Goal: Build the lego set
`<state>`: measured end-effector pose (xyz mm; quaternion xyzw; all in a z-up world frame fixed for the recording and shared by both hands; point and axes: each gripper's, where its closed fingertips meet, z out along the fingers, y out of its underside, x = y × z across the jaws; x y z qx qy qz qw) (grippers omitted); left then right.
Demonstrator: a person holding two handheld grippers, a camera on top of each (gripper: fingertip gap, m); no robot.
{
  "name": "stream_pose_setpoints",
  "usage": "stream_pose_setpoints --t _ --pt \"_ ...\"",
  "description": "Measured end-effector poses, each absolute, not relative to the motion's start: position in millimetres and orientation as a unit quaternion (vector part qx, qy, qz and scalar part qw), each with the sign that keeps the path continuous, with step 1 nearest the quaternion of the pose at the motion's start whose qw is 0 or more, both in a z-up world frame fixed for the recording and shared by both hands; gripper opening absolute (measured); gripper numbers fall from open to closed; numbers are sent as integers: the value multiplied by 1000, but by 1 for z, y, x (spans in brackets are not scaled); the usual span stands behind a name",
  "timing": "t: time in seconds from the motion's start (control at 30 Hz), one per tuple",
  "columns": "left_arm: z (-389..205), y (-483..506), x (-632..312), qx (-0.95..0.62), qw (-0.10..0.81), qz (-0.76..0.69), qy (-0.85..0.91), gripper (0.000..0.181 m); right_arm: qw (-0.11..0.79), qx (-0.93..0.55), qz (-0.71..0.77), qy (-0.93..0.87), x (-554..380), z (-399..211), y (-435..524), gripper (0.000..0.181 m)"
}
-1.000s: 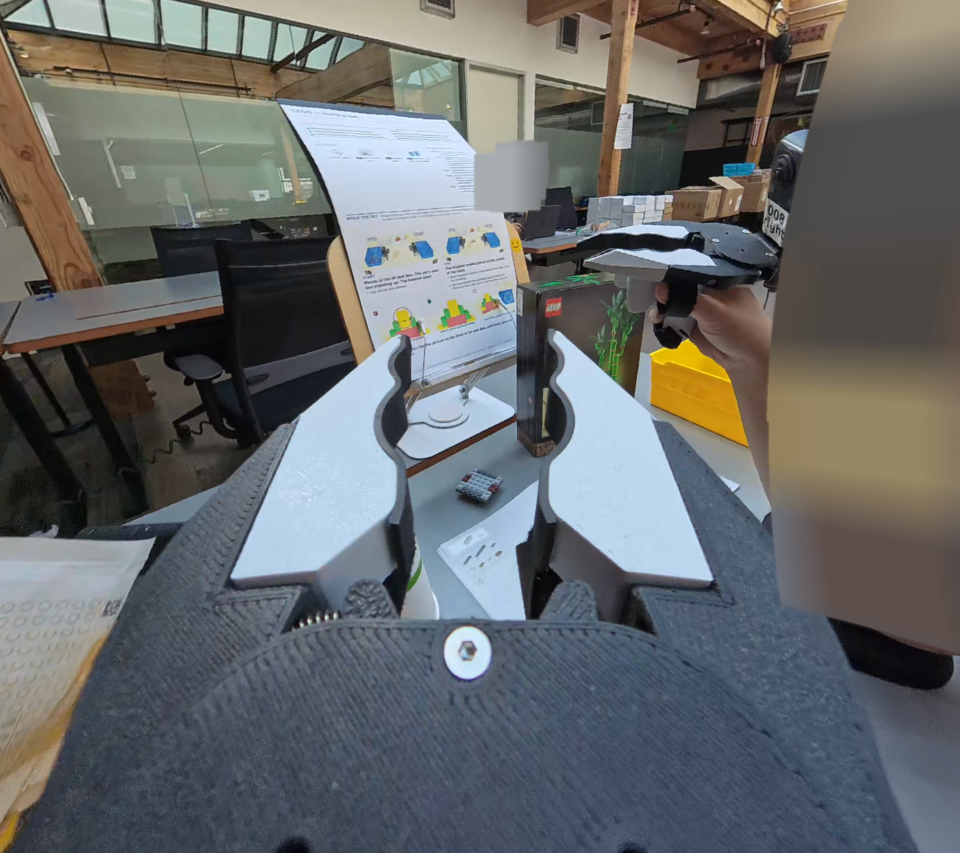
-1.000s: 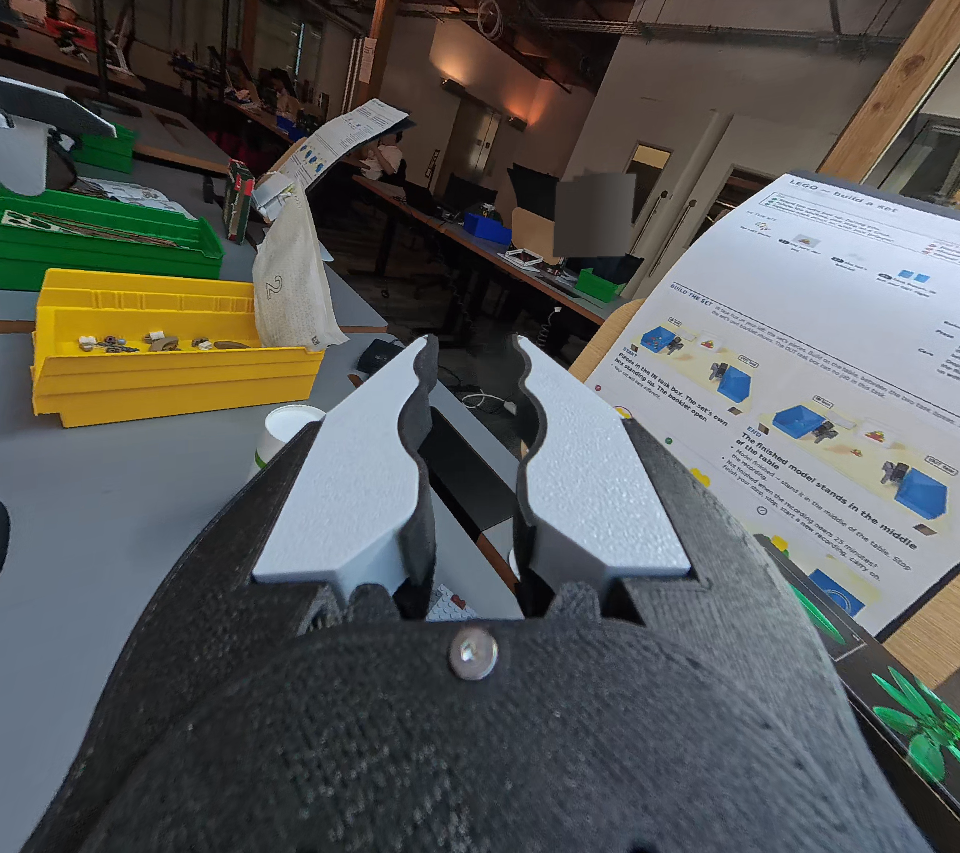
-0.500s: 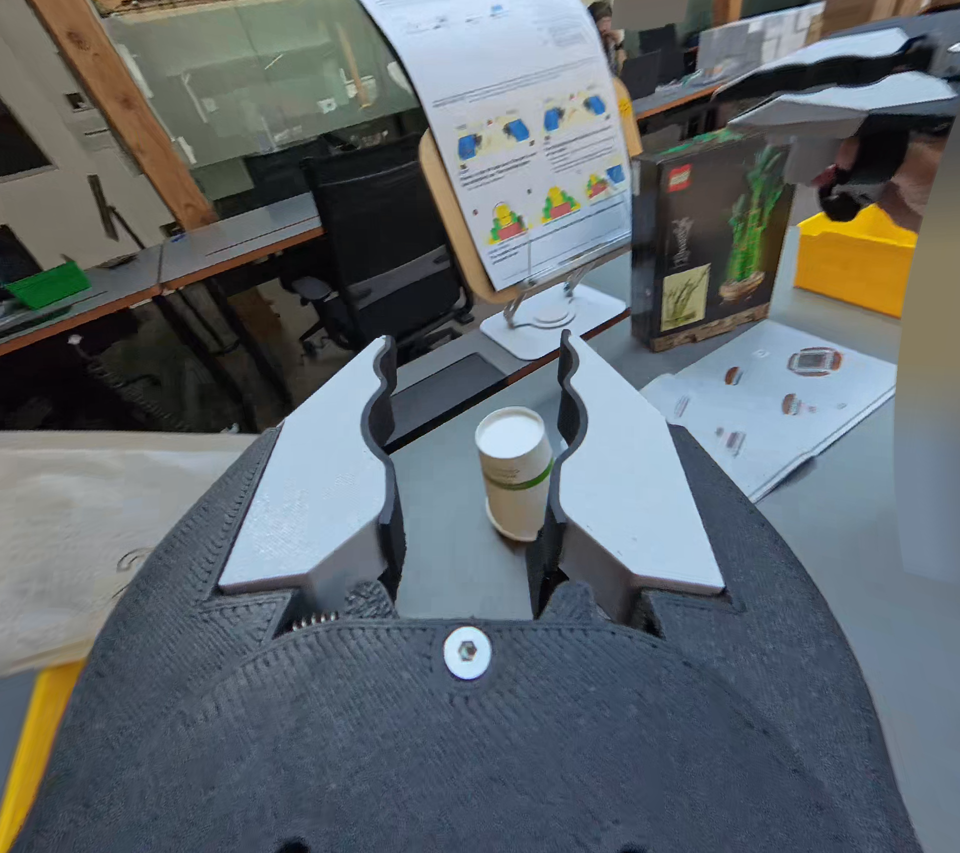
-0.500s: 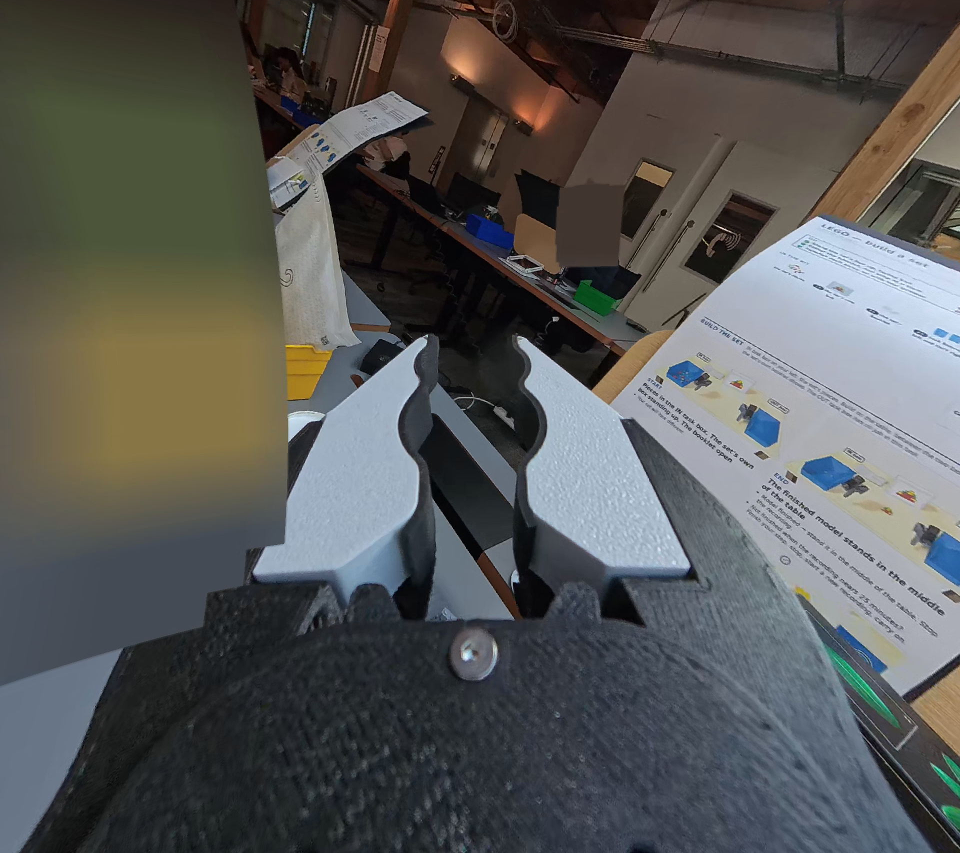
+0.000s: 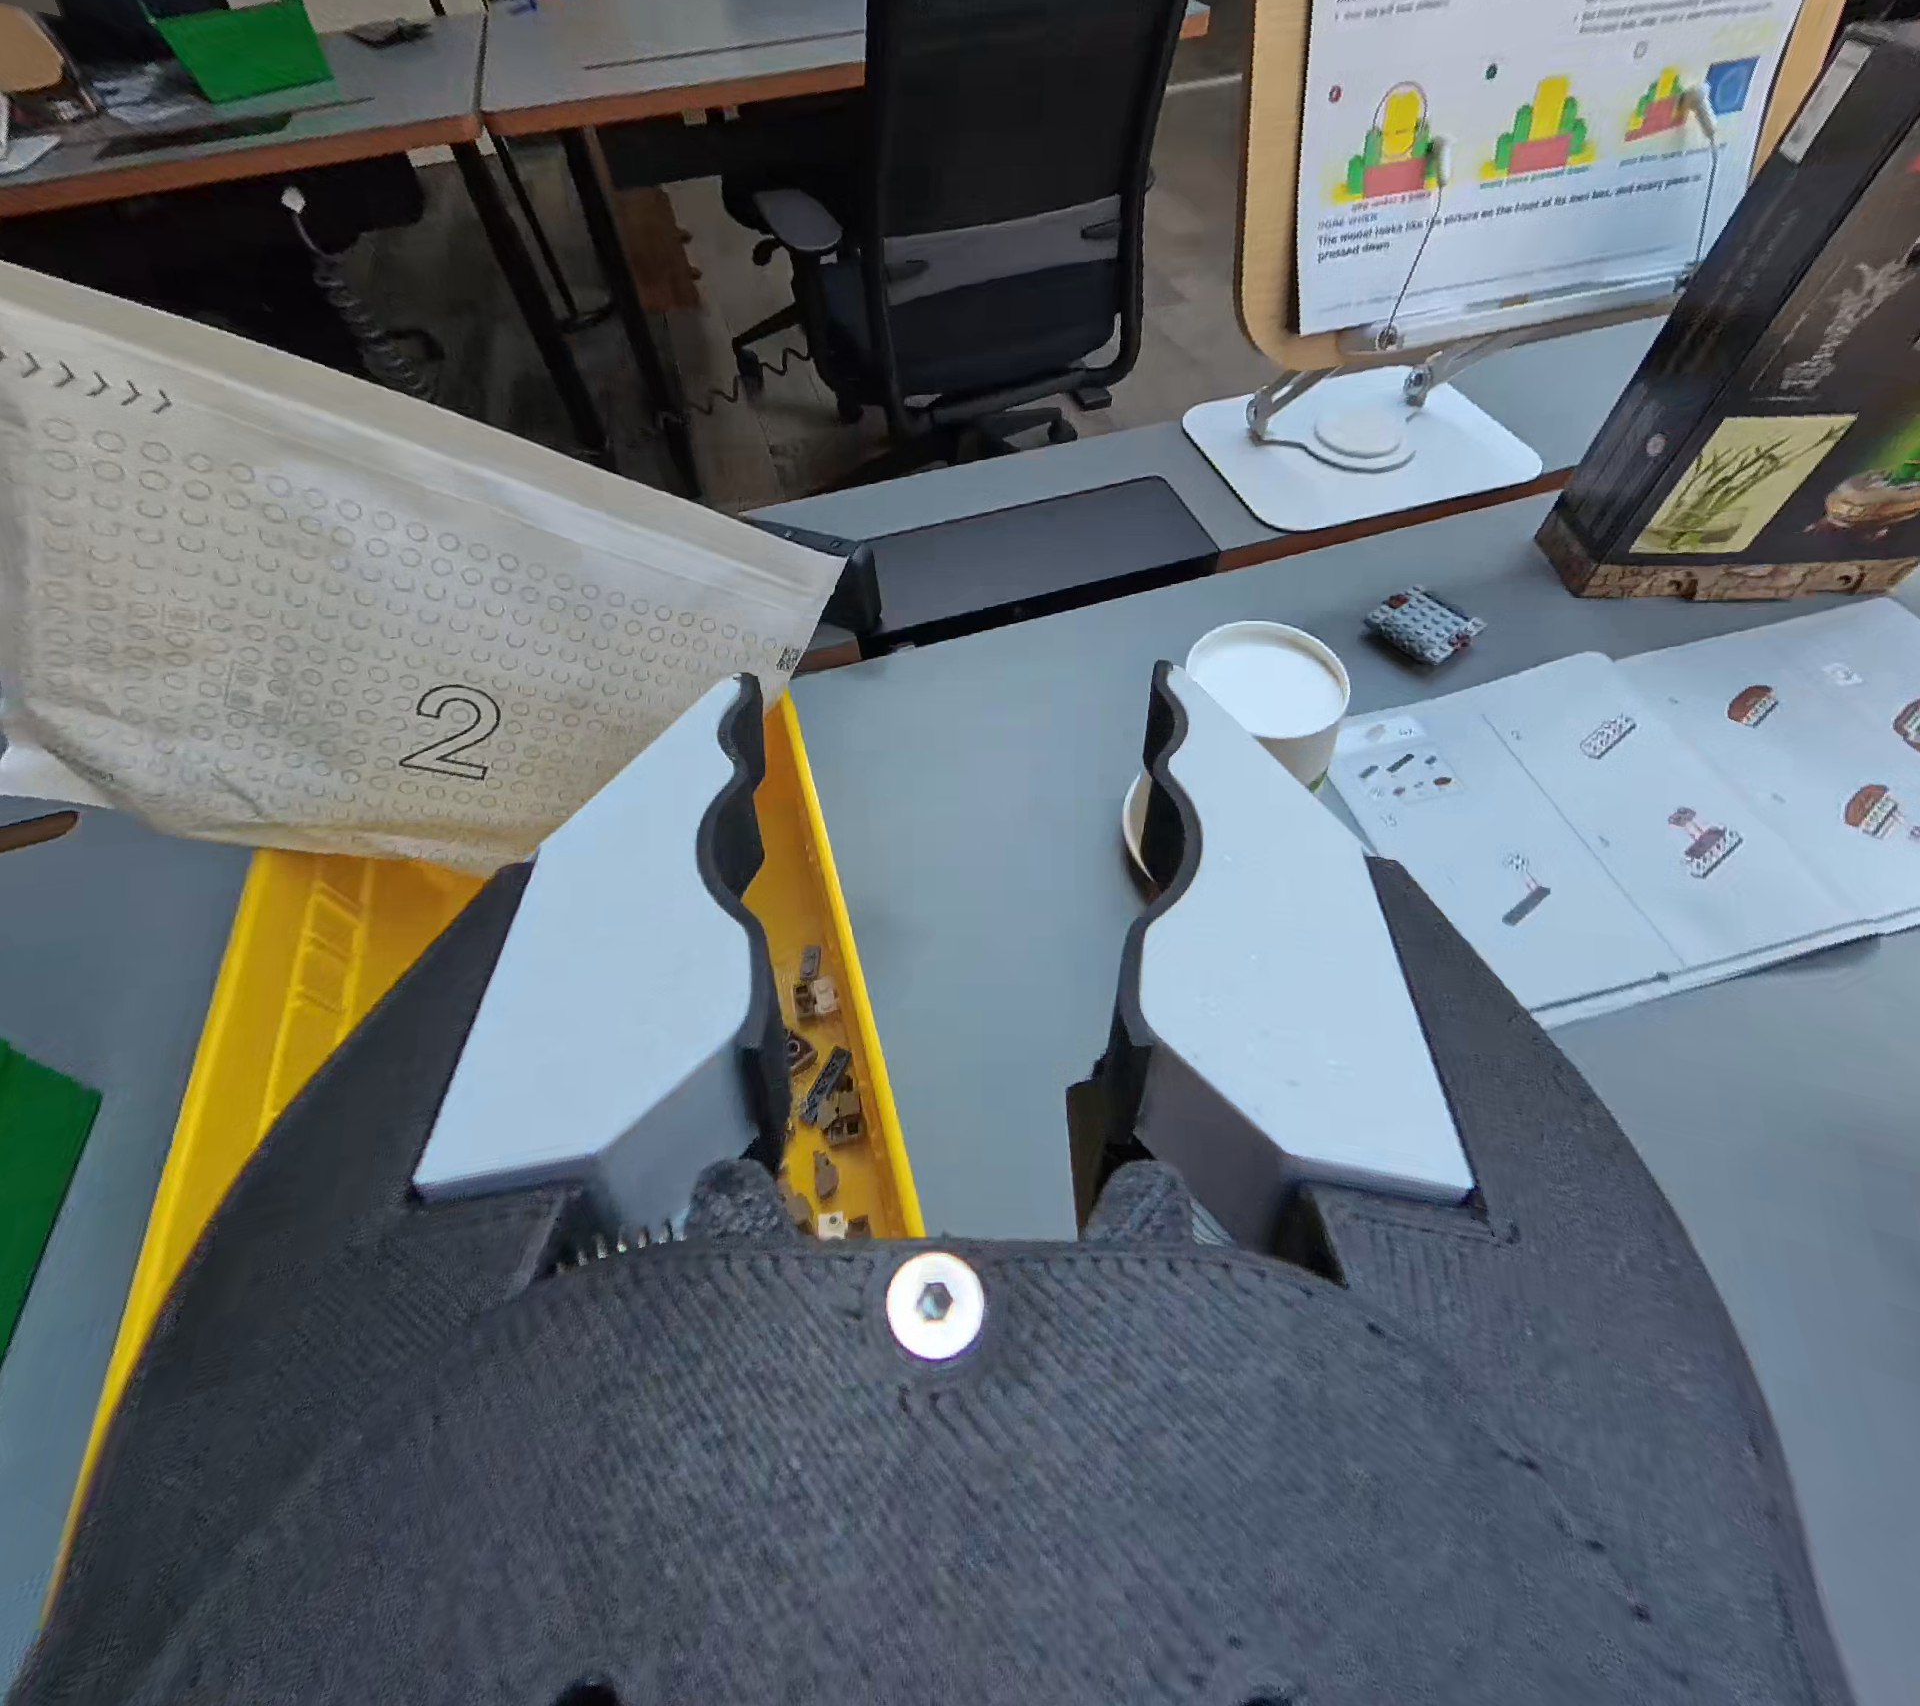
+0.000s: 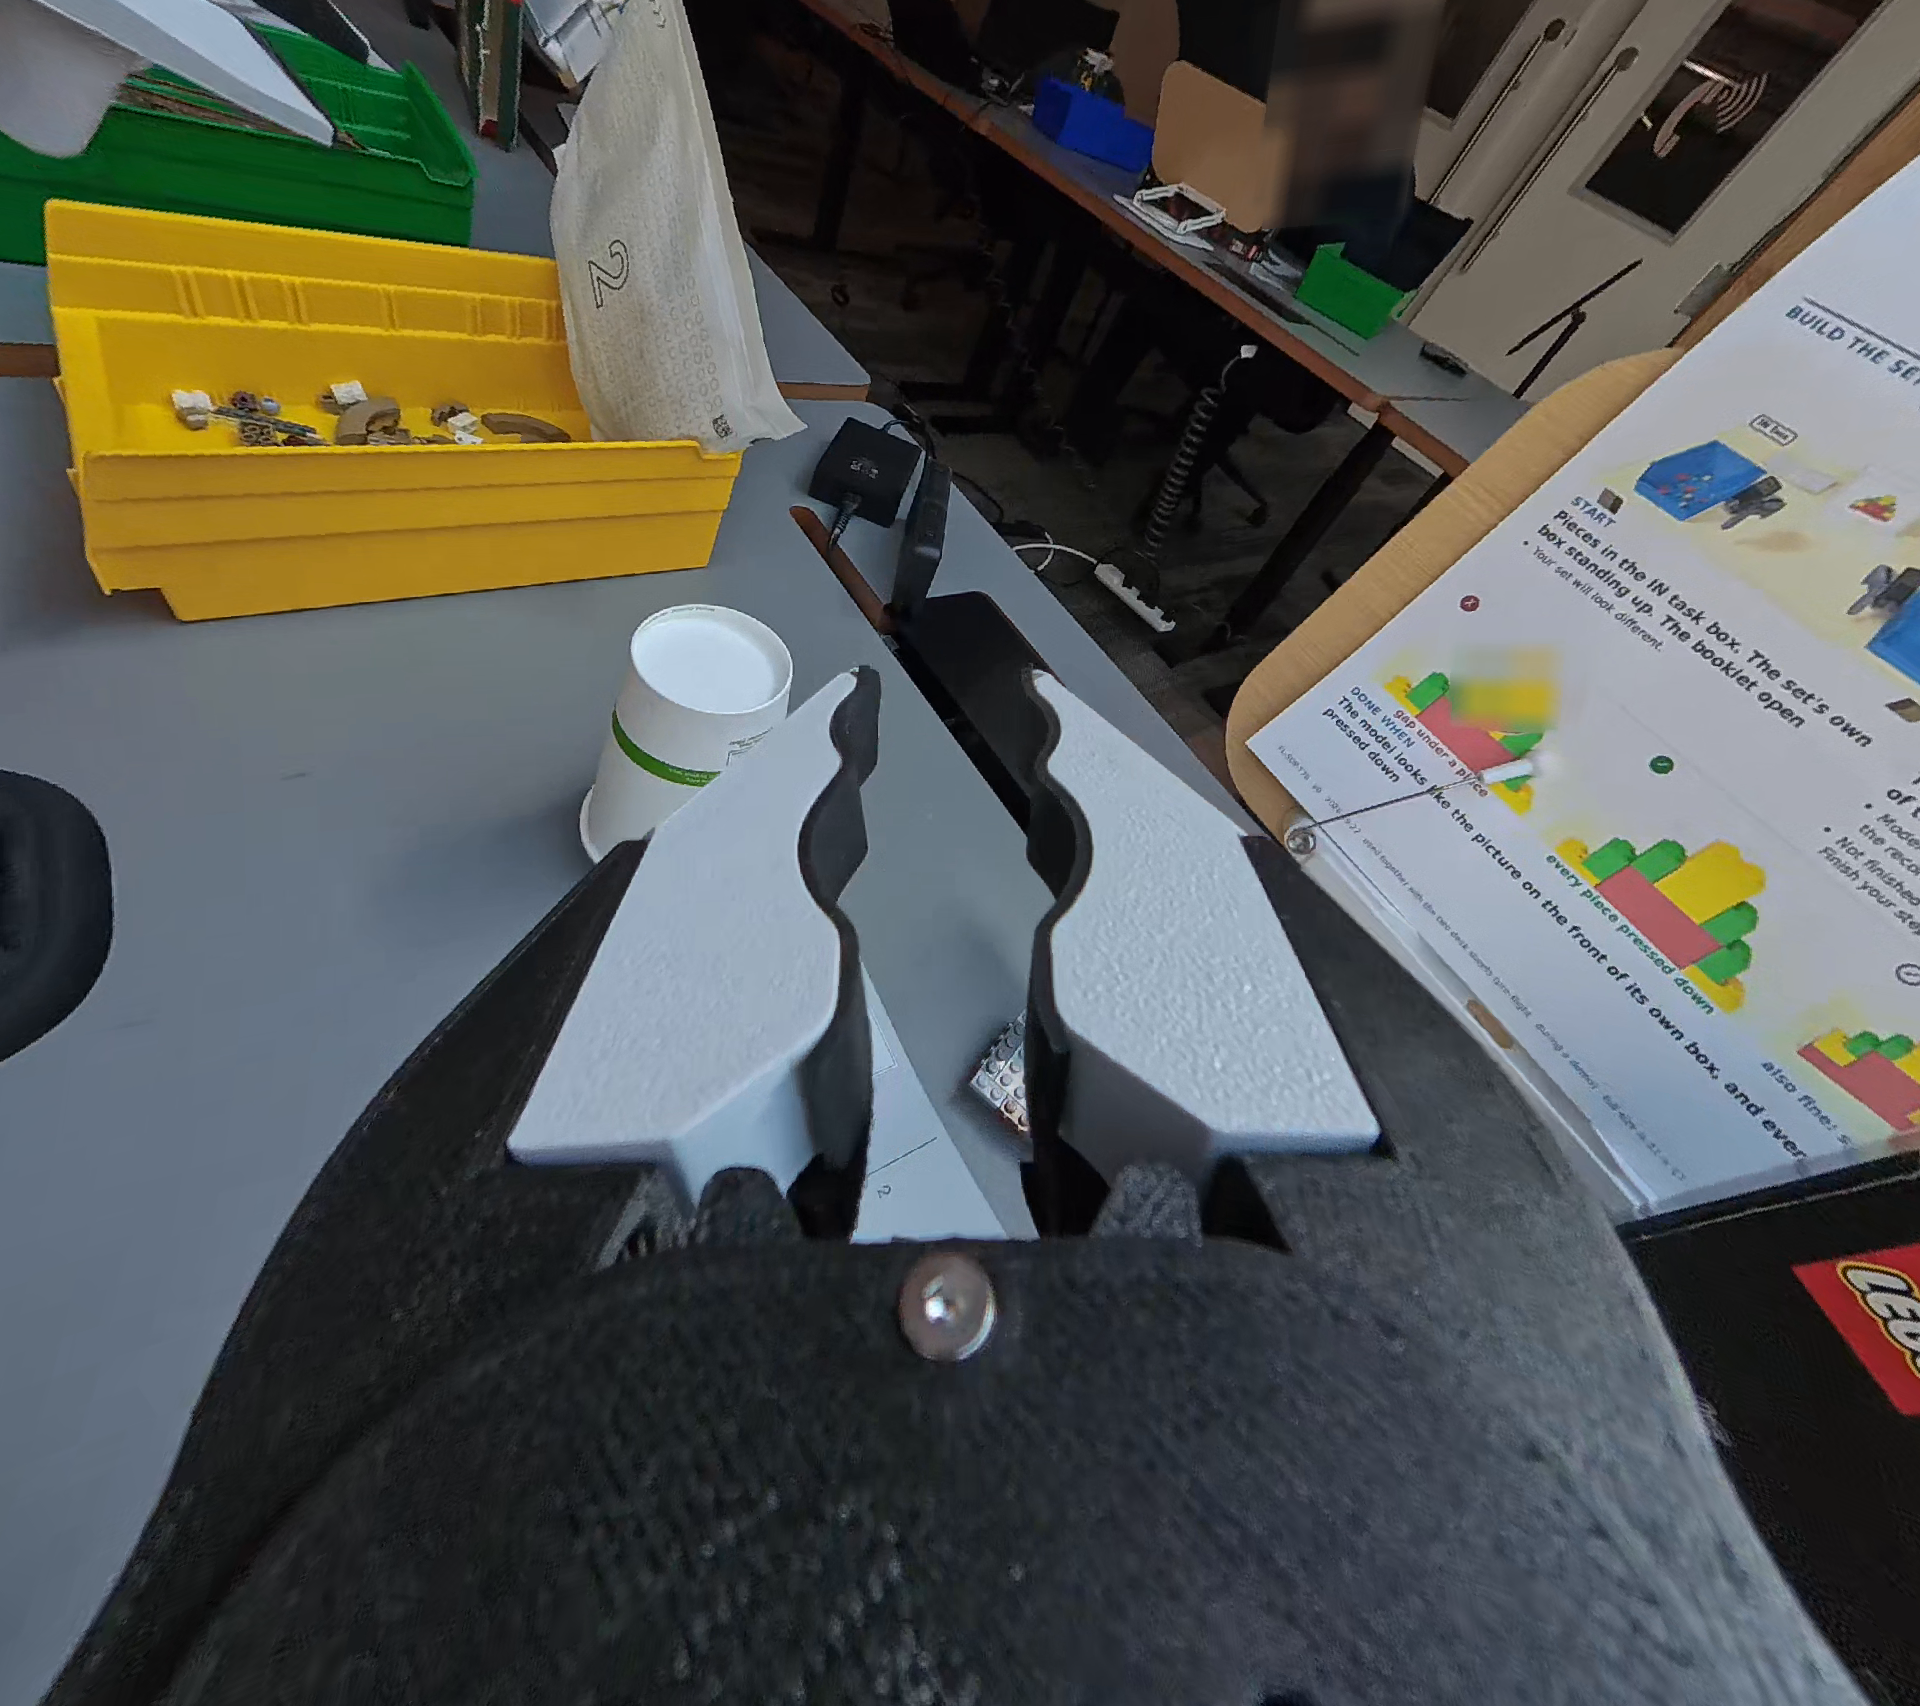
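Note:
My left gripper (image 5: 954, 690) is open wide and empty, low over the grey table (image 5: 966, 825) at the right rim of a yellow tray (image 5: 831, 877) that holds several small brown and tan Lego pieces (image 5: 826, 1080). A white numbered paper bag (image 5: 364, 617) leans over the tray. A small grey studded assembly (image 5: 1423, 622) lies beyond an upturned paper cup (image 5: 1268, 700). My right gripper (image 6: 951, 690) is open and empty above the open booklet (image 6: 914, 1168); the grey assembly (image 6: 1003, 1074) shows low between its fingers. The tray (image 6: 395, 513) and bag (image 6: 644, 285) are far left.
The open instruction booklet (image 5: 1662, 804) lies right of the cup. The black Lego box (image 5: 1766, 409) and an instruction sheet on a wooden stand (image 5: 1538, 46) stand at the back right. A green tray (image 6: 260, 170) sits behind the yellow one. A black power adapter (image 6: 868, 467) is near the table edge.
My left gripper has swung left and down to the yellow tray and its jaws have opened wider. My right gripper has tipped down toward the table; its gap is unchanged.

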<state>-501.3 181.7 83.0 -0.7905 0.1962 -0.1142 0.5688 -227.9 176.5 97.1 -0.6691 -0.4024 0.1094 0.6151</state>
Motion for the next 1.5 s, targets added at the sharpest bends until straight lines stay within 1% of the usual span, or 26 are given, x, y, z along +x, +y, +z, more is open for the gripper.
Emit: stream_pose_setpoints --t 0.03,0.1,0.17,0.23,0.3,0.37,0.5,0.63,0.73,0.83,1.0,1.07,1.17,1.23,1.37,1.5 --pt "89 182 -500 -780 584 -121 190 71 610 -676 111 -399 -225 95 176 25" --pt "98 181 -495 -760 608 -153 171 68 602 -685 111 -395 -219 91 178 25" --pt "96 174 -484 -755 600 -207 164 67 594 -695 106 -392 -211 88 181 26" --pt "97 161 -474 -752 585 -252 169 65 587 -702 90 -392 -201 87 182 30" --pt "105 148 -471 -742 591 -269 168 65 592 -704 75 -386 -190 90 183 37" --pt "110 136 -473 -735 602 -266 162 65 604 -699 67 -376 -181 98 183 43" --pt "112 116 -472 -734 607 -263 151 65 610 -698 95 -362 -180 109 173 46" --pt "111 102 -473 -745 600 -246 158 65 608 -697 163 -343 -196 124 150 47" --pt "118 86 -479 -744 605 -226 169 68 604 -670 226 -368 -219 141 115 45" --pt "120 69 -499 -749 613 -187 171 69 624 -646 216 -383 -228 156 94 43" --pt "93 47 -541 -774 587 -181 153 70 610 -641 246 -396 -252 159 63 43" --pt "77 39 -554 -782 575 -198 140 67 600 -638 266 -402 -264 156 51 43" --pt "63 28 -560 -769 580 -234 133 62 596 -637 273 -405 -274 149 41 43" --pt "53 29 -570 -772 581 -224 126 62 589 -640 280 -406 -279 146 37 43" --pt "27 44 -609 -803 570 -148 97 59 577 -648 281 -409 -285 143 37 43" --pt "3 56 -601 -807 551 -194 91 53 583 -646 267 -413 -286 150 45 43"
